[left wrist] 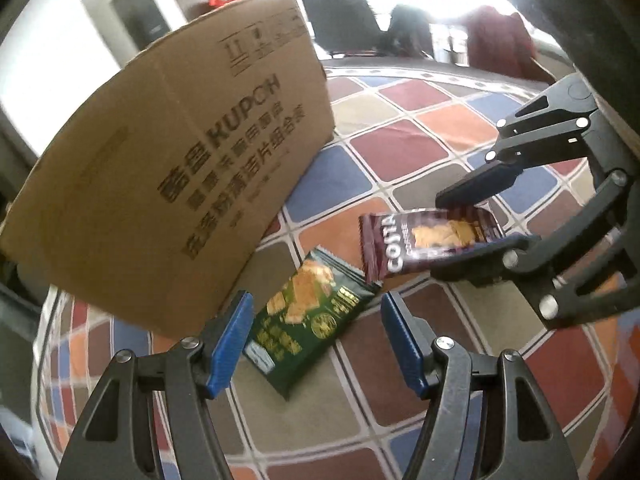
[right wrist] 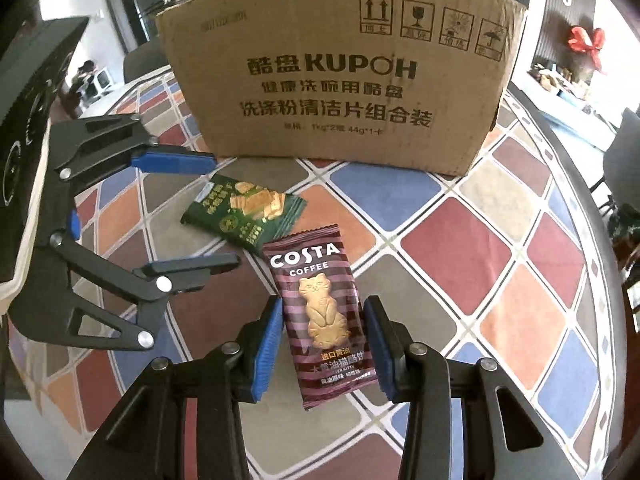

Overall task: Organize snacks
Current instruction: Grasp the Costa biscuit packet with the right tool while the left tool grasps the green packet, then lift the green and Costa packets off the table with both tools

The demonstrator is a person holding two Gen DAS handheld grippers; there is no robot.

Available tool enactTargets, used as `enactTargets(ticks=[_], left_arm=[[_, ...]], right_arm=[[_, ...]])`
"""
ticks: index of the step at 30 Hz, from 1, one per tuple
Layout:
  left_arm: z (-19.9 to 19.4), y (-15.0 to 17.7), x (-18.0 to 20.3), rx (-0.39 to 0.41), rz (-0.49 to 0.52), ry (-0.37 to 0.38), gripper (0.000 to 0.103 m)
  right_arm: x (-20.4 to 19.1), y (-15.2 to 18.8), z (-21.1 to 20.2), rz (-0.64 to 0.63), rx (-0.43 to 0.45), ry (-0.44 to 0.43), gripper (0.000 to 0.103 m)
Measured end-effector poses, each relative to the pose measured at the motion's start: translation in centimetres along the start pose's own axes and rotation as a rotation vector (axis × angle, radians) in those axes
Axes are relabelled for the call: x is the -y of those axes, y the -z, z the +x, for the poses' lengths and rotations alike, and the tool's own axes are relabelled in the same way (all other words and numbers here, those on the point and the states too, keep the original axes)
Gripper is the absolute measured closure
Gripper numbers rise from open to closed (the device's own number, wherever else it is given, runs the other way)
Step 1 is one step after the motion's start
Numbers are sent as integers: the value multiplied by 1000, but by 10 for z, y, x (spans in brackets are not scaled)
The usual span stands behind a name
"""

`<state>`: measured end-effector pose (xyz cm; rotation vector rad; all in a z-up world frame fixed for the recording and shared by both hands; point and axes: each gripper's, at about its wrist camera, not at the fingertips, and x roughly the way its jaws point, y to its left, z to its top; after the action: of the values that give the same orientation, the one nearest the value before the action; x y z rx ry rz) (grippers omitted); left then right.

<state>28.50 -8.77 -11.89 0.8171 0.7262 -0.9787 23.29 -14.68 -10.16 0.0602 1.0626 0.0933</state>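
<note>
The right gripper (right wrist: pixel 324 344) clamps the brown Costa cookie packet (right wrist: pixel 320 320) by its 2 long edges, lifted off the checked tablecloth (right wrist: pixel 452 248), in front of the cardboard box (right wrist: pixel 340 80). Just beyond the packet, nearer the box, a green snack packet (right wrist: pixel 244 212) lies flat on the cloth. The left gripper (left wrist: pixel 316 340) hangs over it, its 2 blue fingers (left wrist: pixel 232 340) spread apart, gripping nothing. The box stands farthest back.
</note>
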Motion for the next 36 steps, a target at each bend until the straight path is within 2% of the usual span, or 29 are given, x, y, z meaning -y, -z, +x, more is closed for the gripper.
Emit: enactTargets(ticks=[4, 9, 13, 16, 18, 25, 28, 32, 33, 34, 35, 36], left_arm=[[15, -7, -9, -41, 46, 74, 38], [25, -10, -18, -56, 47, 115, 37], [27, -8, -30, -76, -25, 199, 48], [24, -5, -32, -76, -60, 176, 56], [23, -4, -33, -77, -107, 154, 58], [10, 3, -21, -68, -343, 14, 63], [2, 6, -14, -50, -446, -14, 65], [-13, 6, -7, -18, -529, -63, 69], [-18, 7, -6, -10, -555, -76, 73], [-21, 8, -6, -5, -575, -80, 94], [-25, 9, -5, -5, -603, -76, 100], [-29, 11, -5, 2, -629, -74, 99]], right_arm=[[-7, -4, 4, 7, 18, 17, 61], [1, -10, 12, 75, 13, 49, 61], [5, -15, 14, 88, 32, 52, 61], [9, -18, 13, 96, 35, 53, 61], [15, -19, 12, 103, 36, 54, 61], [31, -23, 5, 102, 62, 43, 61], [35, -21, 1, 101, 74, 39, 61], [34, -14, -10, 93, 91, 29, 61], [35, -14, -12, 90, 97, 27, 61], [35, -14, -14, 89, 101, 23, 61], [35, -13, -17, 89, 107, 19, 61], [34, -13, -20, 88, 111, 17, 61]])
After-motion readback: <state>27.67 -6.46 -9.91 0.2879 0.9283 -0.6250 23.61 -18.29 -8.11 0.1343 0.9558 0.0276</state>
